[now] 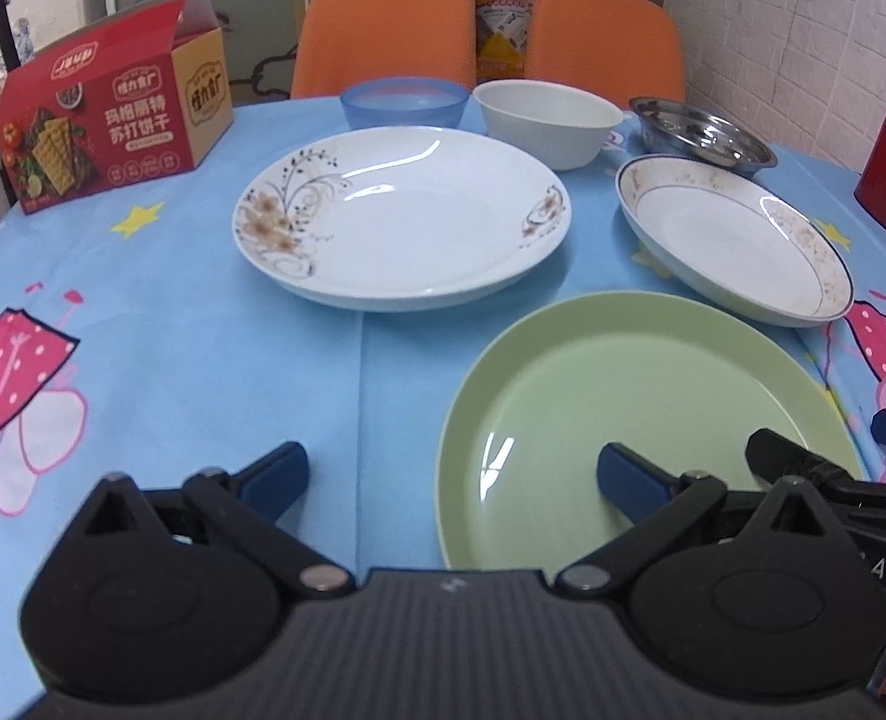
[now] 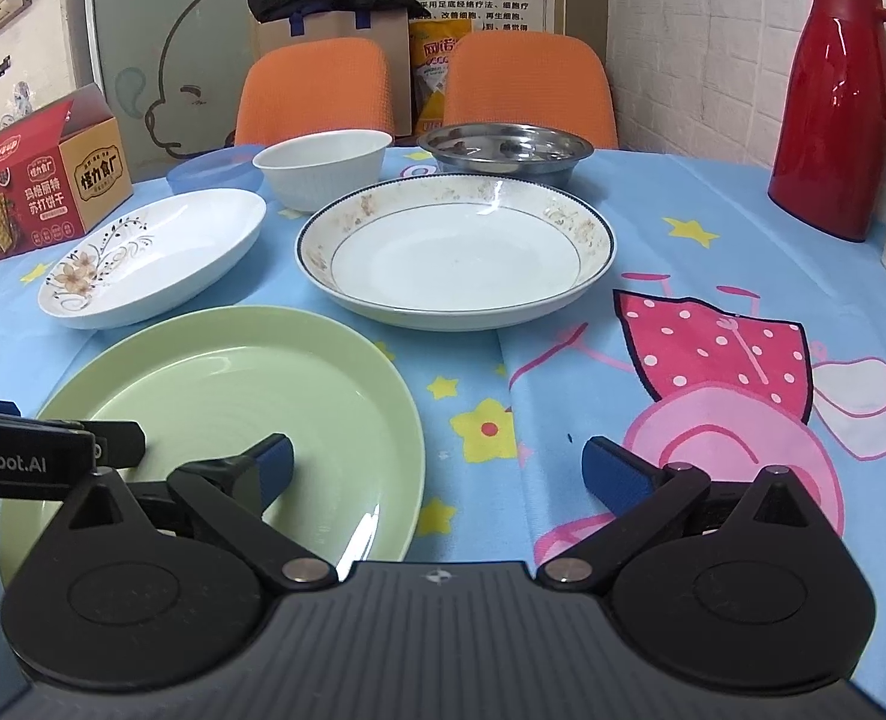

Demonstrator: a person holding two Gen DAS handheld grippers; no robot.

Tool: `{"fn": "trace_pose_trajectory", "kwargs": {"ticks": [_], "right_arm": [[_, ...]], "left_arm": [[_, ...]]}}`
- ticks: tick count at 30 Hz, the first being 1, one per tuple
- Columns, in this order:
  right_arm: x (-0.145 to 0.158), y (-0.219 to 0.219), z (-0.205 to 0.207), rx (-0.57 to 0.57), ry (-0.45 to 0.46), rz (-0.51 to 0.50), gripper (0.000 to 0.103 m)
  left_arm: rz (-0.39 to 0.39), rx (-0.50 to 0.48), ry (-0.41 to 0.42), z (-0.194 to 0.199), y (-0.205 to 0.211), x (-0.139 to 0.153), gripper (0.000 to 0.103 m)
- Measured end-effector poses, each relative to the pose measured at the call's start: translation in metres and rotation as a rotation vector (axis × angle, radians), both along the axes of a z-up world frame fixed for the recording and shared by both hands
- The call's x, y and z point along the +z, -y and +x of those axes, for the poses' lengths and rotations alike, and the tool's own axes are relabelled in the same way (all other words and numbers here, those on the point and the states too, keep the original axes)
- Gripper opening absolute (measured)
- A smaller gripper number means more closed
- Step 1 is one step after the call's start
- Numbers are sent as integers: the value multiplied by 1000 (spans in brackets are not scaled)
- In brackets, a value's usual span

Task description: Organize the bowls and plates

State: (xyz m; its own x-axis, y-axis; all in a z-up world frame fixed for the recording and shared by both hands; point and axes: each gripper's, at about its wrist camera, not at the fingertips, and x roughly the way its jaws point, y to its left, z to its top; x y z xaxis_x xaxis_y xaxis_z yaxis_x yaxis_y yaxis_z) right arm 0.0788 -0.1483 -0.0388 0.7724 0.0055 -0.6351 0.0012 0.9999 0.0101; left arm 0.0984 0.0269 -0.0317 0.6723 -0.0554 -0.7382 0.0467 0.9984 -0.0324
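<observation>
Both of my grippers hang low over the near edge of the table, and both are spread wide with nothing between the fingers. My left gripper (image 1: pixel 454 477) straddles the left rim of the green plate (image 1: pixel 652 414), one pad over bare cloth and the other above the plate's well. My right gripper (image 2: pixel 437 468) sits just beside it, its left pad over the same plate's right side and its right pad over the blue tablecloth (image 2: pixel 562 324).

Nothing is stacked yet, so I judge this to be the very start: every dish lies apart. The floral plate (image 1: pixel 401 222) sits behind the green one to the left, the gold-rimmed plate (image 2: pixel 454 252) behind it to the right. Along the far edge stand the blue bowl (image 1: pixel 404 102), the white bowl (image 1: pixel 547 117) and the steel bowl (image 2: pixel 505 150), close together in a row. A red cracker box (image 1: pixel 113 114) and a red thermos jug (image 2: pixel 832 102) stand off at the two sides, out of the way.

The green plate is nearest and flattest, so it looks like the natural base or first pick. To lift it I need one pad under the rim and one on top, which means tilting a gripper down to the edge. The glaze looks slick, so the pinch should sit well onto the rim before lifting
</observation>
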Motion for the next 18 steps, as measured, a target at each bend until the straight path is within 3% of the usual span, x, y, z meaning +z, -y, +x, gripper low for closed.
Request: {"fn": "trace_pose_trajectory", "kwargs": {"ticks": [6, 10, 18], "right_arm": [[4, -1, -2, 17, -28, 3, 103], [9, -5, -7, 42, 4, -12, 103], [9, -7, -7, 52, 5, 14, 103]], "left_arm": [[3, -6, -3, -1, 1, 1, 102], [10, -5, -3, -1, 2, 2, 101], [13, -25, 10, -3, 7, 4, 90]]}}
